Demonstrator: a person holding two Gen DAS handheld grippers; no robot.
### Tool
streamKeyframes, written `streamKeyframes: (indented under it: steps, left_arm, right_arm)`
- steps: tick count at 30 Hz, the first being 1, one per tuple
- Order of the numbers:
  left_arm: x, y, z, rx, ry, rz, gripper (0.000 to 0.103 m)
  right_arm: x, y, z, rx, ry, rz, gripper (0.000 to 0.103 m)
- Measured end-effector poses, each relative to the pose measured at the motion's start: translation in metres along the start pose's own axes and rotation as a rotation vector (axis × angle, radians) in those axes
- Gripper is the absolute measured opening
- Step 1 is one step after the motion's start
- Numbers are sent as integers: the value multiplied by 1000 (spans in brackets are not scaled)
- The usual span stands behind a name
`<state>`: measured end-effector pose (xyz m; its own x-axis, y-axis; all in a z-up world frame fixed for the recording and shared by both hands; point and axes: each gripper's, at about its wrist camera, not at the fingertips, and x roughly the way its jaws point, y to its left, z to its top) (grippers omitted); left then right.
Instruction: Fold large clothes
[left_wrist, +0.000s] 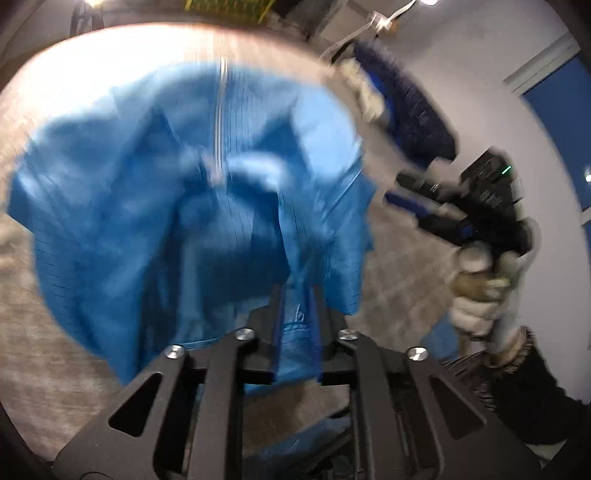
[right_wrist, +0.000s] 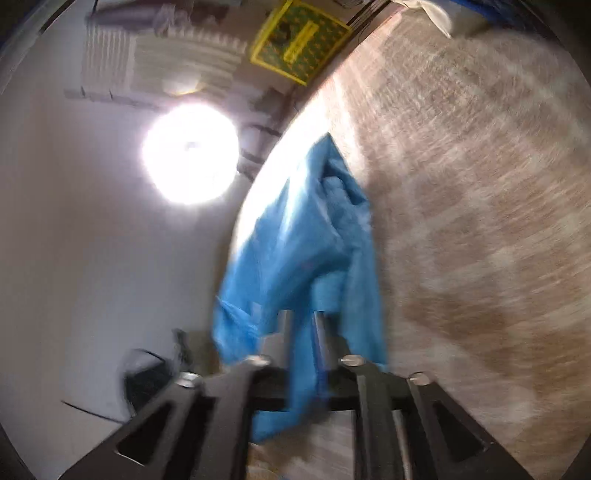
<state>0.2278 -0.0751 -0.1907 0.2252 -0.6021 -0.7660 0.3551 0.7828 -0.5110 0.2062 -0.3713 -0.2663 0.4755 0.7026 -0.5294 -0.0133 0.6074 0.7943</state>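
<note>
- Tabletop (left_wrist: 44, 369): a mottled grey-brown surface with a curved far edge spreads under and ahead of my left tongs; in the right wrist view the same tabletop (right_wrist: 461, 221) fills the space to the right of my right tongs.
- Room: pale walls; a bright round lamp (right_wrist: 190, 153) glares up and left of my right tongs, and a yellow-bordered green panel (right_wrist: 299, 40) sits high ahead of them.
- Right hand (left_wrist: 480, 291): gloved, wrapped around the handle of the right tongs (left_wrist: 410, 195), seen to the right of my left tongs and pointing towards the cloth.
- Left tongs (left_wrist: 295, 306): angled down, blue-lined fingers (left_wrist: 277, 314) a little apart, a fold of fabric running between them; whether they pinch it I cannot tell.
- Right tongs (right_wrist: 303, 325): fingers apart, fabric hanging between them; grip unclear through the blur.
- Blue garment (left_wrist: 166, 203): crumpled, light blue with fine dark lines and a pale zip, lying ahead of my left tongs; the blue garment (right_wrist: 306, 240) drapes off the tabletop's edge just ahead of my right tongs.
</note>
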Motion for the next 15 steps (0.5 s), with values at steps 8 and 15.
streamKeyframes:
  steps: [8, 15]
  left_arm:
    - [-92, 104, 28, -248, -303, 121, 57]
    - [-54, 177, 24, -424, -205, 54, 51]
  right_arm:
    - [11, 20, 35, -131, -17, -91, 74]
    - [43, 22, 45, -165, 17, -118, 70]
